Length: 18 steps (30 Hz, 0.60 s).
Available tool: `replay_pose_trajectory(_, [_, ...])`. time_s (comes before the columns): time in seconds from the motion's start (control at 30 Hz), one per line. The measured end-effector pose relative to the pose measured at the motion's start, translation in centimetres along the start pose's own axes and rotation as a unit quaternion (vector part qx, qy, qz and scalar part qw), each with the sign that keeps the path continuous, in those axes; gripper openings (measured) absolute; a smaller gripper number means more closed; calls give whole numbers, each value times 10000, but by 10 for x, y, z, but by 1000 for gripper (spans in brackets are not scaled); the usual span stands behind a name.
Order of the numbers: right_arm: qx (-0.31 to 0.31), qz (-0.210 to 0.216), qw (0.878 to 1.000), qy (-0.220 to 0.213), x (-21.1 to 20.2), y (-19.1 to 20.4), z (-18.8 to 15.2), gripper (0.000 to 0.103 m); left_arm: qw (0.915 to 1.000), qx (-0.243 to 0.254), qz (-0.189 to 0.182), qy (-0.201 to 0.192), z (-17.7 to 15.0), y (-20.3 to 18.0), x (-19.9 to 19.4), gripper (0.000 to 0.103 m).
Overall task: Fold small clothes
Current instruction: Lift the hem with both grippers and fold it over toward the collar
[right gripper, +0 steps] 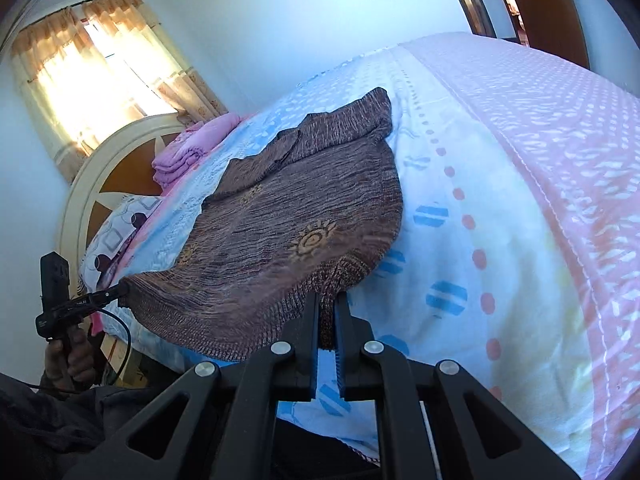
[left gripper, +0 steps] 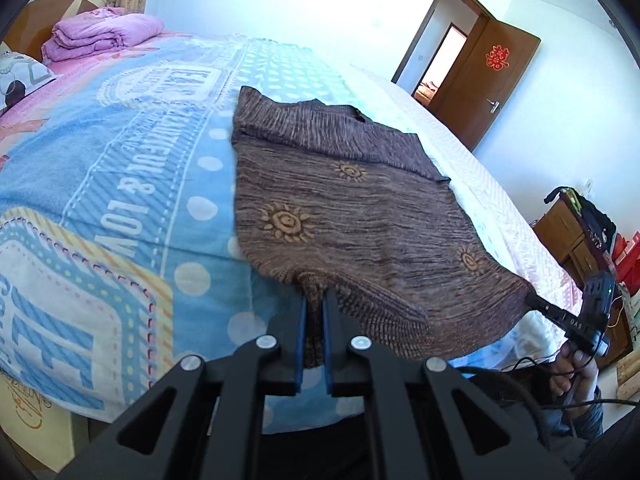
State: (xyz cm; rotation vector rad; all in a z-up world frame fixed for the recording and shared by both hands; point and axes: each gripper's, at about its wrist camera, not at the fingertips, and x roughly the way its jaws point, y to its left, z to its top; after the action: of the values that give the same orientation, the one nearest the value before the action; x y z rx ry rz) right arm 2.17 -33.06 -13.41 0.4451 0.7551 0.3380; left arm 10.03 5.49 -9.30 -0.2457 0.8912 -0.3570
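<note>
A brown knitted sweater [left gripper: 344, 216] with orange sun motifs lies spread on the bed, its ribbed hem toward me and lifted off the sheet. My left gripper [left gripper: 315, 300] is shut on the hem's left corner, with knit pinched between its blue pads. At the right edge of the left wrist view my right gripper [left gripper: 532, 300] grips the other hem corner. In the right wrist view the sweater [right gripper: 288, 216] reaches to my right gripper [right gripper: 329, 300], shut on the ribbed hem. There too the left gripper [right gripper: 124, 290] holds the far corner, a hand below it.
The bed carries a blue, white and pink printed sheet [left gripper: 120, 184]. A folded purple quilt [left gripper: 100, 34] and a pillow [right gripper: 120, 232] lie near the headboard [right gripper: 92, 176]. A wooden door [left gripper: 484, 80] stands open; a cabinet [left gripper: 576, 236] with clutter stands to the right.
</note>
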Motion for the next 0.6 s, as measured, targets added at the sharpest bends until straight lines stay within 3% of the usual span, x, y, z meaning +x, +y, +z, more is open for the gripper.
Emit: replay_pose_trajectory(0.6, [-287, 113, 9962, -811, -10, 32, 73, 6, 9987, -62, -75, -502, 57, 8, 3, 8])
